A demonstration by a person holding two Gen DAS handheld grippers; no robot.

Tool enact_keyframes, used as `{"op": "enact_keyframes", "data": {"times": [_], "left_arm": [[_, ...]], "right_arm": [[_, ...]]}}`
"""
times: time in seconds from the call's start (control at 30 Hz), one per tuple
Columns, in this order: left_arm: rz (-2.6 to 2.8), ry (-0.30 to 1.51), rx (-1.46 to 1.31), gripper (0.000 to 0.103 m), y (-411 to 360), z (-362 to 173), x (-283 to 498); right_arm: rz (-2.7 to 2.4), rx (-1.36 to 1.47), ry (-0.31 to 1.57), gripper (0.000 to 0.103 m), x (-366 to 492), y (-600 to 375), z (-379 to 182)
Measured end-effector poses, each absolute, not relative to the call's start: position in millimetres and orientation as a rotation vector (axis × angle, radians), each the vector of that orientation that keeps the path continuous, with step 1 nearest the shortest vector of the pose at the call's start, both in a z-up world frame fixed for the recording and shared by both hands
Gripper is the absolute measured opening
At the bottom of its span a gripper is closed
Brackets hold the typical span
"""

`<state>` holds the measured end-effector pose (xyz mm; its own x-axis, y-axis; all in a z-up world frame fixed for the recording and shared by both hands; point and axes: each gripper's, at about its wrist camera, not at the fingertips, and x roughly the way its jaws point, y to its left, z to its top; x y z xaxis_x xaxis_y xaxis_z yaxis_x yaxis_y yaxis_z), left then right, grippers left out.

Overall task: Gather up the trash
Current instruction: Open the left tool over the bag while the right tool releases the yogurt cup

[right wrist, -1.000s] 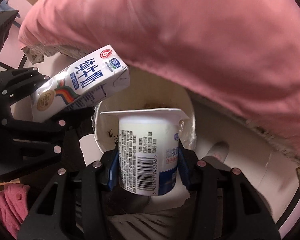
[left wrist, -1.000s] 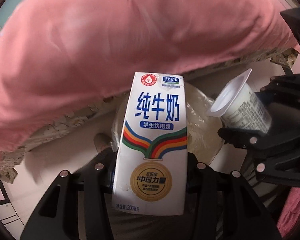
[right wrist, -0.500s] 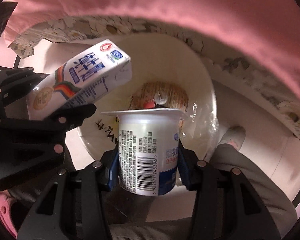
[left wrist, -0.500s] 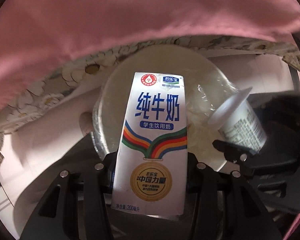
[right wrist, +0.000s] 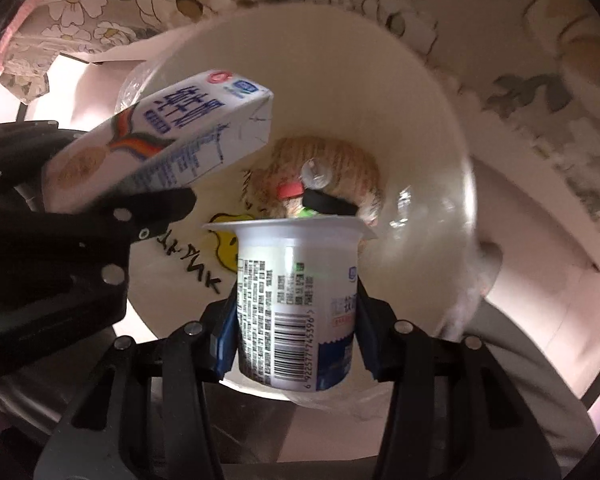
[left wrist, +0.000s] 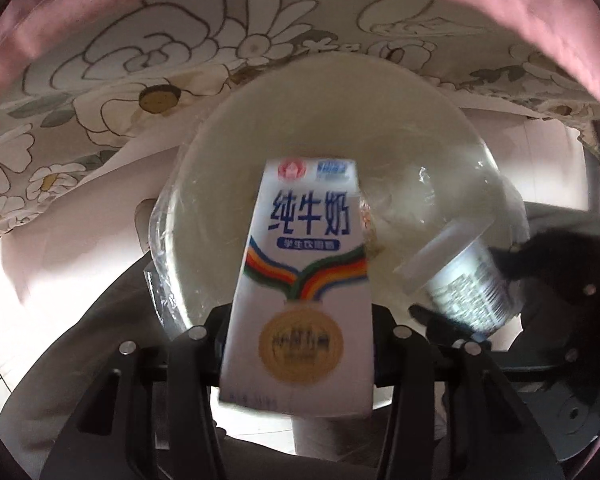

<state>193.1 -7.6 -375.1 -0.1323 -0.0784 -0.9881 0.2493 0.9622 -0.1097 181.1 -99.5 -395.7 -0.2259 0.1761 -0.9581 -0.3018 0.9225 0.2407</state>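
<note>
My left gripper (left wrist: 300, 320) is shut on a white milk carton (left wrist: 304, 276) with blue characters and a rainbow band, held over the open mouth of a cream bin (left wrist: 204, 184) lined with clear plastic. My right gripper (right wrist: 296, 320) is shut on a white yogurt cup (right wrist: 296, 300) with a barcode, also over the bin (right wrist: 400, 120). The carton (right wrist: 160, 140) shows at the left of the right wrist view, and the cup (left wrist: 460, 284) at the right of the left wrist view. Trash (right wrist: 320, 184) lies at the bin's bottom.
A flowered bedsheet (left wrist: 100, 64) hangs just behind the bin under a pink quilt (left wrist: 560, 20). The person's grey trouser leg (left wrist: 60, 360) and a foot (right wrist: 488, 260) are beside the bin on the pale floor.
Both grippers have moved down and forward toward the bin's mouth with their loads. The bin fills more of each view and the pink quilt has slid up to the edge.
</note>
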Motion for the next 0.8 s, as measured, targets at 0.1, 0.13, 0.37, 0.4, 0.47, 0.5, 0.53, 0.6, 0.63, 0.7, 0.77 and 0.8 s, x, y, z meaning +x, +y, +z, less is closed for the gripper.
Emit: {"op": "enact_keyframes", "data": {"times": [0.1,0.13,0.37,0.4,0.47,0.5,0.53,0.6,0.63,0.7,0.77,0.8], "left_arm": [[-0.275,1.685,0.122,0.054,-7,-375,196],[-0.273,1.684,0.123,0.055,-6,-373,196],[-0.284,1.639,0.16,0.056,-10,-353,196],[-0.281,1.612,0.185,0.056,-8,-342,193],[-0.276,1.544,0.229,0.056,-8,-320,186],[-0.274,1.504,0.258,0.056,-9,-305,183],[-0.276,1.478,0.27,0.056,-8,-295,182],[-0.283,1.4,0.291,0.058,-11,-260,178],[-0.287,1.374,0.294,0.062,-10,-248,178],[-0.285,1.296,0.304,0.071,-12,-213,175],[-0.278,1.232,0.304,0.079,-10,-182,174],[-0.267,1.197,0.302,0.081,-9,-165,174]], "right_arm": [[0.436,-0.127,1.743,0.058,181,-99,-401],[0.43,-0.129,1.741,0.06,183,-100,-402],[0.422,-0.087,1.714,0.061,184,-103,-383],[0.426,-0.092,1.699,0.061,182,-104,-376],[0.435,-0.131,1.647,0.061,177,-105,-356],[0.433,-0.147,1.629,0.061,176,-106,-347],[0.431,-0.16,1.599,0.061,174,-107,-332],[0.431,-0.155,1.56,0.061,172,-114,-310],[0.428,-0.141,1.539,0.061,171,-114,-295],[0.433,-0.094,1.494,0.061,172,-119,-265],[0.435,-0.072,1.425,0.061,172,-127,-231],[0.431,-0.073,1.392,0.063,173,-127,-216]]}}
